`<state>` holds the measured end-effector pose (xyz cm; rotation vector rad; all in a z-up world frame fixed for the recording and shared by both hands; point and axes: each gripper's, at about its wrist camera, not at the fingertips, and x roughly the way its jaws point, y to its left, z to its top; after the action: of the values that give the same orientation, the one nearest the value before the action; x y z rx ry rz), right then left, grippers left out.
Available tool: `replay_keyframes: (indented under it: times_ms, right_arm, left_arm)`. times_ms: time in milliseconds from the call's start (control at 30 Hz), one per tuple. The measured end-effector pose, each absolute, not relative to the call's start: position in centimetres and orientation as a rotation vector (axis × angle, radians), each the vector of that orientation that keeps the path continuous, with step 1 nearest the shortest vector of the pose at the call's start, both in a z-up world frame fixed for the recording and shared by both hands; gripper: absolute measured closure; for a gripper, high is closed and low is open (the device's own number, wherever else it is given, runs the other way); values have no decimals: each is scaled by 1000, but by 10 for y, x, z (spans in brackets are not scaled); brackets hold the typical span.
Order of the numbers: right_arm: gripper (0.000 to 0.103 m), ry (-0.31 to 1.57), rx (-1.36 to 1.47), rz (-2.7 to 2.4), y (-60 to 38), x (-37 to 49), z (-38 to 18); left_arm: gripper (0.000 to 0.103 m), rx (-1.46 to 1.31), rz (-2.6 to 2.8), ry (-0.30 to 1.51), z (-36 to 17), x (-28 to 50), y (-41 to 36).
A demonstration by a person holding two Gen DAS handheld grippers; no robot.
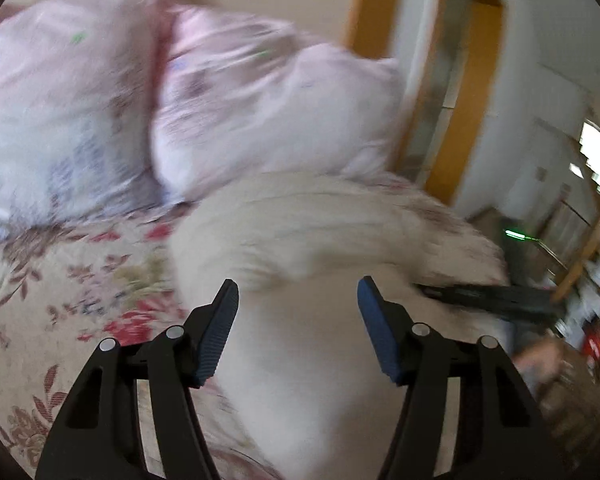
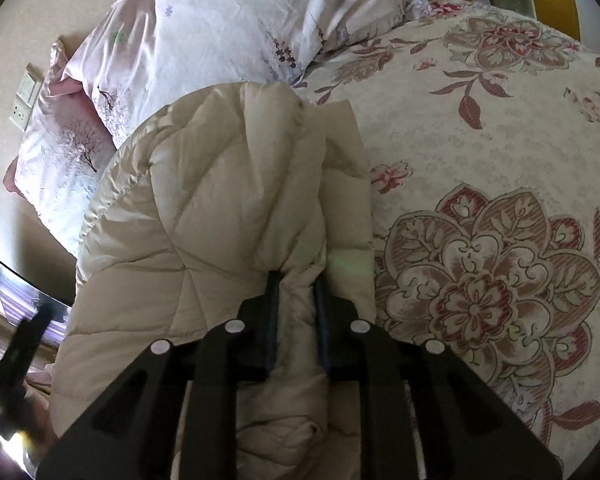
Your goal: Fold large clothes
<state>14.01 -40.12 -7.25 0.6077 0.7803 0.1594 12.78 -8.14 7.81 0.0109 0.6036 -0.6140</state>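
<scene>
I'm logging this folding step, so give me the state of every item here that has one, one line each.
Cream quilted puffer coat: bunched on the bed, partly folded, one fold pinched.
Right gripper: shut on the coat's fold.
Left gripper: open, above the coat, holding nothing.
Two pink floral pillows: propped against the wall, overlapping.
Floral bedspread: spread flat under the coat.

Floral bedspread [image 2: 500, 160], two pink pillows [image 2: 228, 28] at its head, wall switches [image 2: 24, 100], yellow door frame [image 1: 472, 120]
</scene>
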Motion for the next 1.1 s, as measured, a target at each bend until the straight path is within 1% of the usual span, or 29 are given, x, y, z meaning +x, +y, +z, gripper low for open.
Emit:
replay_keyframes:
  times_ms: [67,133,167,200,233,267,400,500,633,667,700,800,967,1067,1100]
  right_arm:
    - [82,779,607,155,-402,140,-73]
    - [76,783,592,144,-403,139,-71]
    - [70,783,581,138,-403,136,-70]
    - [61,778,558,125,-404,132,-65]
    - [57,757,532,95,-406,125,-57]
    - [56,725,514,78,-408,118,-50]
    - [56,559,419,151,-401,72,-11]
    - [56,525,297,249,-376,49,2]
    - [57,609,187,251,-352,52,-16]
    - [60,643,188,234,-352,58,-25]
    - [60,683,210,227,-354,65,-37]
    - [60,721,257,229,-359,70,-56]
    - [60,724,276,221,-365,77,-69]
    - [60,748,264,220,-362,78,-65]
    - [59,765,252,219,-361,80,-59]
  left_arm:
    - [40,40,-703,633,78,111,-95]
    - [41,73,-739,697,68,108,-108]
    - [41,100,-726,741,58,111,-115]
    - [41,122,-706,773,48,116,-121]
    - [41,121,-698,794,42,119,-123]
    - [41,104,-697,818,36,124,-122]
    - [41,68,-701,834,33,131,-119]
    - [41,78,-700,829,32,130,-121]
    - [41,70,-701,826,28,127,-120]
    - [41,68,-704,825,28,126,-119]
    - [41,65,-708,823,28,125,-119]
    - [41,58,-725,823,25,124,-119]
    - [41,55,-725,815,16,125,-127]
    - [41,84,-714,805,16,121,-131]
    - [41,71,-723,807,20,120,-128]
